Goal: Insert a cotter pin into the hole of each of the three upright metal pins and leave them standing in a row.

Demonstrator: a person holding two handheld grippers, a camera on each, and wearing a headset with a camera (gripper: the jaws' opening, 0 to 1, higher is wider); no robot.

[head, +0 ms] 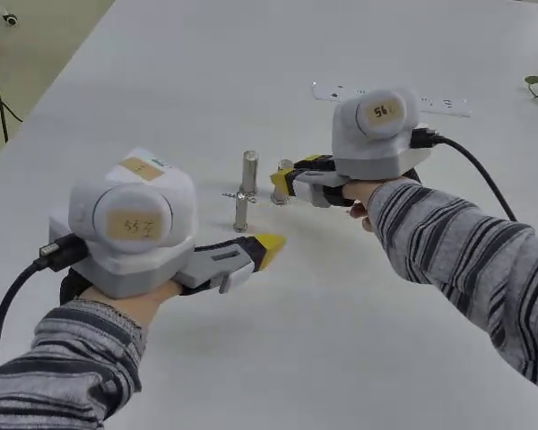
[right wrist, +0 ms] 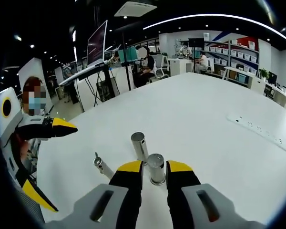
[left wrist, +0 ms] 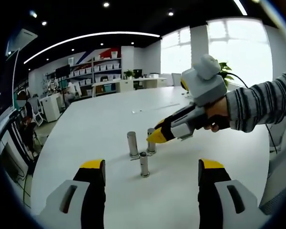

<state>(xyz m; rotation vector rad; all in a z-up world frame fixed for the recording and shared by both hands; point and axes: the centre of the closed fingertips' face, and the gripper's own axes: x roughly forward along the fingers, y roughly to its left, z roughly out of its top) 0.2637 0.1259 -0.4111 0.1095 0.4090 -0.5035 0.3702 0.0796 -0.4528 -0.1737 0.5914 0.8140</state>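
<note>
Right gripper (right wrist: pixel 155 169) pinching pin (right wrist: pixel 156 161), upright on table (right wrist: pixel 205 119). Left gripper (left wrist: pixel 152 168) spread wide, empty, near short pin (left wrist: pixel 144 164); cotter (head: pixel 229 194) sticking from its side.

On the table (right wrist: pixel 195 114), a pin (right wrist: pixel 157 164) is closely flanked by the right gripper's (right wrist: pixel 155 168) jaws, with a second pin (right wrist: pixel 139 144) just behind it, a third pin (right wrist: pixel 102 168) bearing a cotter pin (right wrist: pixel 96 155) to its left, and the left gripper (right wrist: pixel 47 143), jaws spread, farther left.
</note>
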